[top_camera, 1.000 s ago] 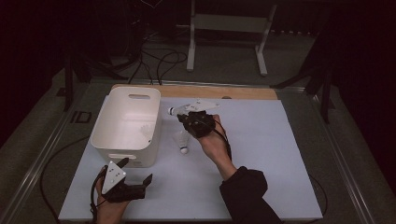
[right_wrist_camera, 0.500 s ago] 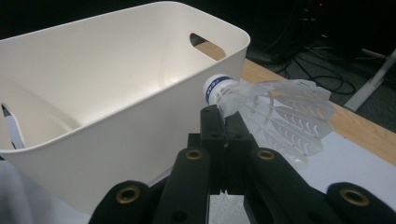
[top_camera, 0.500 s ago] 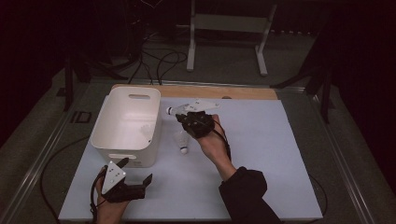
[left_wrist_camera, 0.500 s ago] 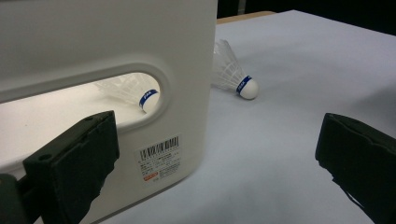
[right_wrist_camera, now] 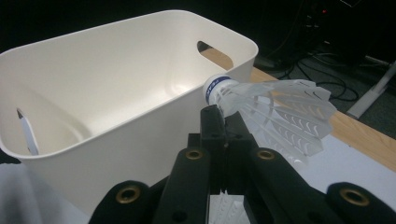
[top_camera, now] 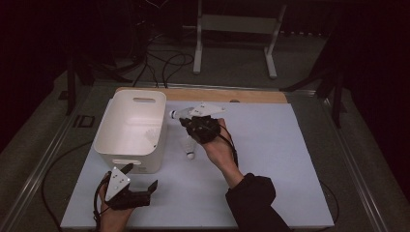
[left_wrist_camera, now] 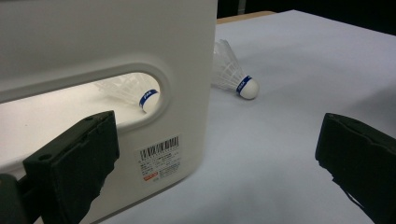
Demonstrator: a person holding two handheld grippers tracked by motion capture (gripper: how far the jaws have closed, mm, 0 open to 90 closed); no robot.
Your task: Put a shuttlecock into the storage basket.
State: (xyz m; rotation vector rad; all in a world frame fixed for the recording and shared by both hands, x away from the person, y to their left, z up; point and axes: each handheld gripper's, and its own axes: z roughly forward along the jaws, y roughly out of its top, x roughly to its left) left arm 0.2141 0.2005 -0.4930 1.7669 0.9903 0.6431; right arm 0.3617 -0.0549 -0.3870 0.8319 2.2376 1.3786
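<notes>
My right gripper (top_camera: 185, 121) hovers just right of the white bin (top_camera: 126, 147), shut on a white shuttlecock (top_camera: 176, 114). In the right gripper view the jaws pinch this shuttlecock (right_wrist_camera: 273, 109) near its blue-banded cork, which points toward the bin's rim (right_wrist_camera: 140, 28). A second shuttlecock (top_camera: 190, 147) lies on the table below that hand and also shows beside the bin as a shuttlecock (left_wrist_camera: 236, 74) with its cork toward me. A third shuttlecock (left_wrist_camera: 135, 93) lies inside the bin, seen through the handle slot. My left gripper (top_camera: 140, 177) rests open at the bin's near corner, nothing between its jaws.
The white sheet (top_camera: 270, 159) covers the table, with a wooden strip (top_camera: 222, 94) along its far edge. Cables and a metal stand (top_camera: 232, 29) are on the floor beyond. The bin's barcode label (left_wrist_camera: 159, 156) faces my left gripper.
</notes>
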